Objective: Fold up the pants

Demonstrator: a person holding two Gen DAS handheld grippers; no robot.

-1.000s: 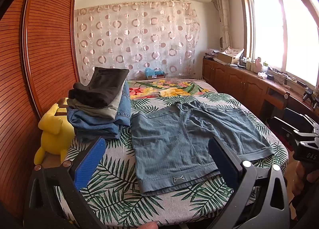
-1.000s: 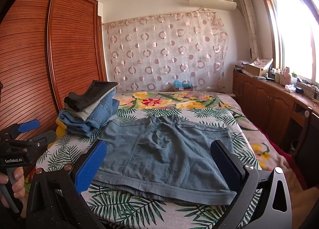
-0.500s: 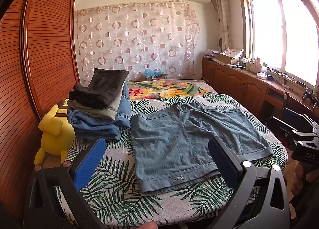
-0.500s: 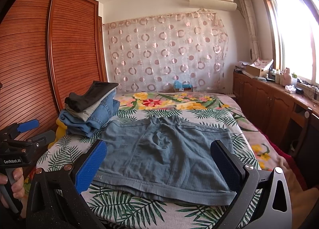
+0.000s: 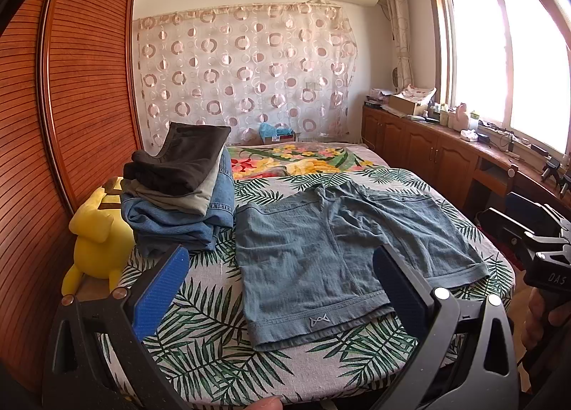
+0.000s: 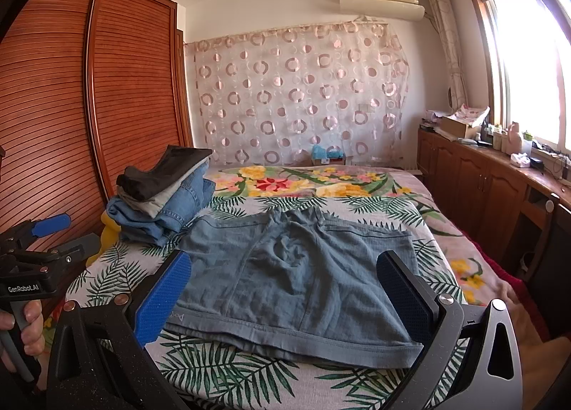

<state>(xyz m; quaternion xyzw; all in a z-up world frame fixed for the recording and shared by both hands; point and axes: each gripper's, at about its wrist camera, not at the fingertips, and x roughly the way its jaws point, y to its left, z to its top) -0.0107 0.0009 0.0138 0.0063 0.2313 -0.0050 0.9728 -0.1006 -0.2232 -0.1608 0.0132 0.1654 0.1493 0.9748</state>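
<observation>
Grey-blue shorts (image 5: 342, 253) on green palm-leaf bedspread (image 5: 200, 320)

Leaf-print bed (image 5: 200, 331) carries blue shorts (image 5: 332, 256) beside folded stack (image 5: 178, 203).

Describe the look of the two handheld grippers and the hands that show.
The left gripper and right gripper match: black Y-shaped frames with silver screws and blue textured pads on the fingers. The left one's body reads "GenRobot.AI" in white; the right one's shows "DAS". Bare hands grip grey handles; no sleeves or cables show.
</observation>
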